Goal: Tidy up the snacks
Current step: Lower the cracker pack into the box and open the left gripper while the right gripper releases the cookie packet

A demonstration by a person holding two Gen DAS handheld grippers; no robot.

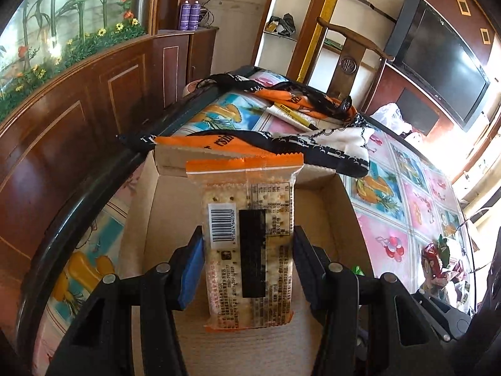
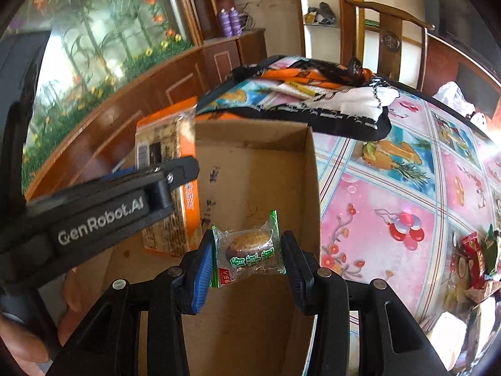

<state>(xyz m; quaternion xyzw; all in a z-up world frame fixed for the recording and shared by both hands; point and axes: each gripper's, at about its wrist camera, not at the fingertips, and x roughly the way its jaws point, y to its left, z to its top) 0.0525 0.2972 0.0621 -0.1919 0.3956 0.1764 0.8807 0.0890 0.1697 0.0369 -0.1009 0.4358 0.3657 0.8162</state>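
Observation:
My left gripper (image 1: 247, 250) is shut on an orange-edged cracker pack (image 1: 247, 235), held above the open cardboard box (image 1: 347, 200). In the right wrist view the same left gripper (image 2: 169, 175) and cracker pack (image 2: 169, 169) hang over the box's left side. My right gripper (image 2: 247, 250) is shut on a small green-edged wrapped cake (image 2: 250, 247) and holds it over the box (image 2: 310, 169). The box floor visible below looks bare.
The box stands on a table with a colourful fruit-print cloth (image 2: 391, 188). An orange, black and white cloth with a yellow pen (image 1: 297, 116) lies behind the box. More wrapped snacks (image 2: 479, 250) lie at the right. A wooden chair (image 1: 350, 59) stands beyond the table.

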